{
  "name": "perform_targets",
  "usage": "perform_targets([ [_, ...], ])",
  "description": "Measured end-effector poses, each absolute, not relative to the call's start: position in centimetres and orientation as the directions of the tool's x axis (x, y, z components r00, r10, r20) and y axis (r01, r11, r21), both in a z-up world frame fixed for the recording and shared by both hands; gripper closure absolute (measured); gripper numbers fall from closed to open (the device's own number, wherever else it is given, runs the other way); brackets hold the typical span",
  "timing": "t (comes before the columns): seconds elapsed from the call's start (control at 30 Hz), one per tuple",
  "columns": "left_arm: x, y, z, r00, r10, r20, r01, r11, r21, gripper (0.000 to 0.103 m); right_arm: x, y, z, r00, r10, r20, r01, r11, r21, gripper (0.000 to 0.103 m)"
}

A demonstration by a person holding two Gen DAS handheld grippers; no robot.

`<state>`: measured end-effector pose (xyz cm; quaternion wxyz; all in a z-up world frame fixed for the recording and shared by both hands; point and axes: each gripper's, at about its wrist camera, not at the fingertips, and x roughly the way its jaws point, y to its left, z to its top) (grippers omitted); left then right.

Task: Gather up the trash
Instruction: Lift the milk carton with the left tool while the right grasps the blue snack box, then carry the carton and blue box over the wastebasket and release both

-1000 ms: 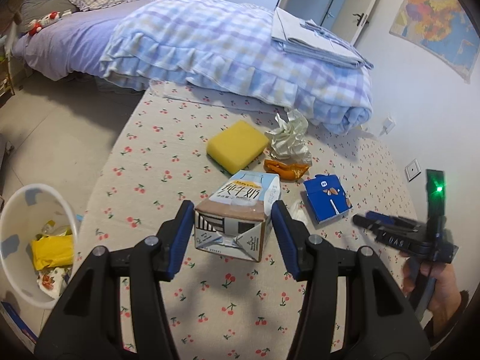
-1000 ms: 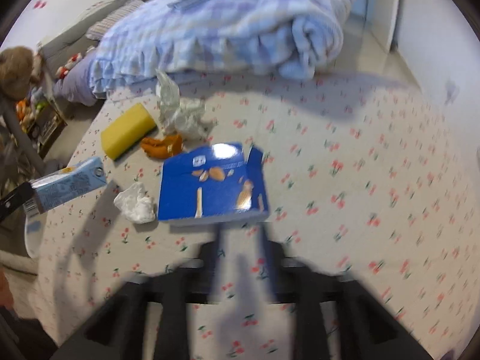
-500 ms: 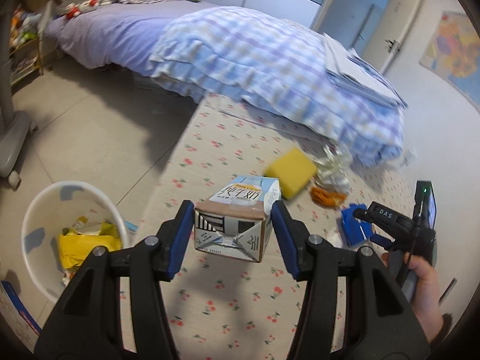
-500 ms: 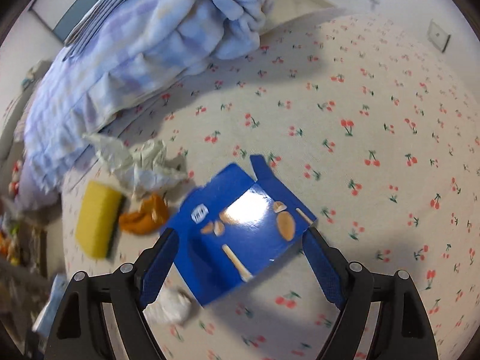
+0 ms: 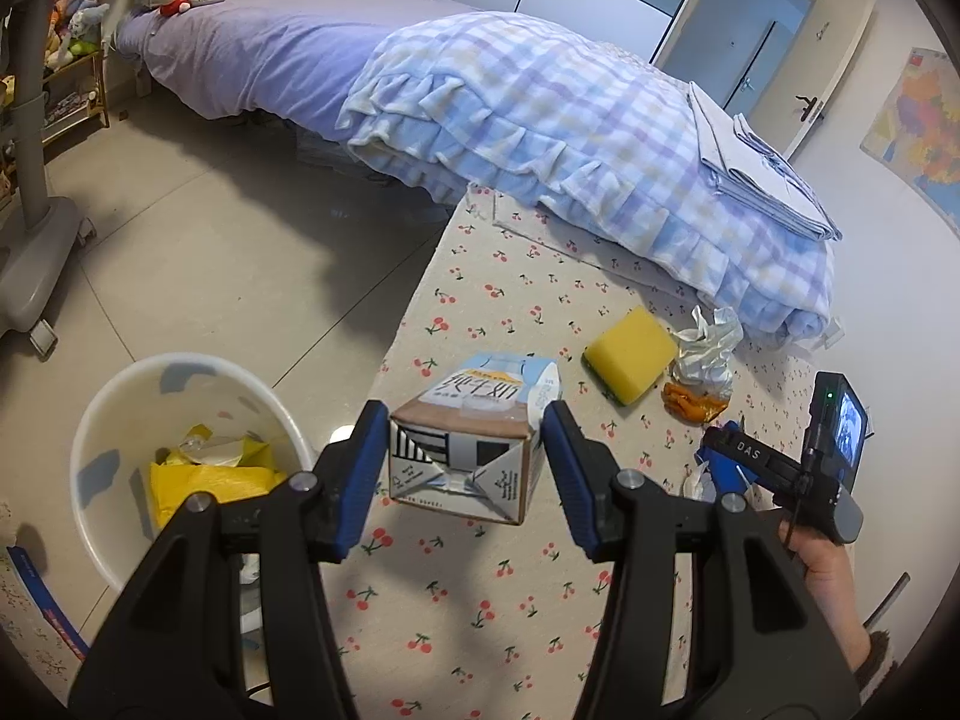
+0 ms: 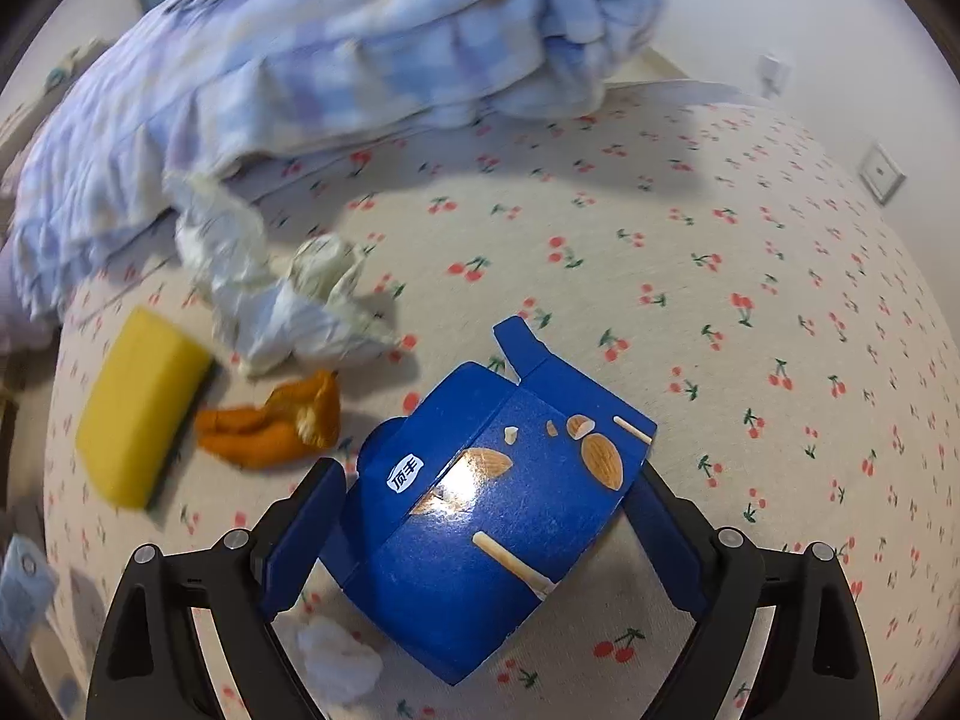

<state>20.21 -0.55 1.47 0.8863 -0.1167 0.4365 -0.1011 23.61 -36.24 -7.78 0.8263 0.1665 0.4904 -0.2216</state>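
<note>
A cherry-print mat [image 6: 690, 228] on the floor carries a flattened blue snack box [image 6: 492, 516], a yellow sponge [image 6: 138, 408], orange peel [image 6: 270, 426], crumpled wrappers [image 6: 270, 294], a white tissue wad [image 6: 336, 660] and the checked quilt's [image 5: 540, 120] edge.

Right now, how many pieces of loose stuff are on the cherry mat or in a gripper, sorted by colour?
Blue: 2, the milk carton held in the left gripper and the blue box
Yellow: 1, the sponge
Orange: 1, the peel
White: 2, the crumpled wrapper and the tissue wad
Total: 6
</note>
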Motion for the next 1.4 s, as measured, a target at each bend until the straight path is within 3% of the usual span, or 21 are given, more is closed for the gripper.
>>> perform_targets([
  [0.07,19.9,-0.4,1.5,0.597,-0.280,-0.752,0.079,0.953,-0.293,0.048,23.2,-36.1,-7.7,0.420,-0.183,-0.889,0.487,0.872,0.051,0.020],
  [0.1,19.7,-0.4,1.5,0.596,-0.280,-0.752,0.080,0.953,-0.292,0.048,23.3,-35.8,-7.7,0.416,-0.186,-0.890,0.464,0.885,0.032,0.032],
  [0.33,18.3,-0.2,1.8,0.598,-0.271,-0.754,0.094,0.958,-0.270,0.048,20.9,-35.3,-7.2,0.443,-0.060,-0.894,0.310,0.947,0.090,0.042],
  [0.6,17.2,0.6,2.6,0.621,-0.272,-0.735,0.098,0.957,-0.272,0.048,17.5,-36.6,-4.6,0.478,0.005,-0.878,0.272,0.950,0.154,0.043],
  [0.63,17.1,0.8,2.8,0.625,-0.272,-0.732,0.097,0.957,-0.273,0.048,17.3,-36.4,-4.0,0.485,0.006,-0.875,0.267,0.951,0.154,0.050],
  [0.67,17.1,0.9,2.9,0.628,-0.272,-0.730,0.096,0.957,-0.273,0.048,17.0,-36.2,-3.3,0.494,0.015,-0.870,0.251,0.955,0.159,0.050],
  [0.7,16.9,1.1,3.0,0.631,-0.270,-0.727,0.094,0.957,-0.274,0.048,16.7,-35.9,-2.7,0.501,0.024,-0.865,0.237,0.957,0.164,0.063],
  [0.73,16.8,1.4,3.1,0.635,-0.268,-0.725,0.092,0.957,-0.274,0.048,16.4,-35.4,-2.0,0.512,0.040,-0.858,0.209,0.963,0.169,0.085],
  [1.4,15.1,10.1,3.8,0.676,-0.179,-0.715,-0.026,0.964,-0.266,0.048,17.6,-30.1,1.5,0.590,0.104,-0.800,0.105,0.973,0.204,0.091],
])
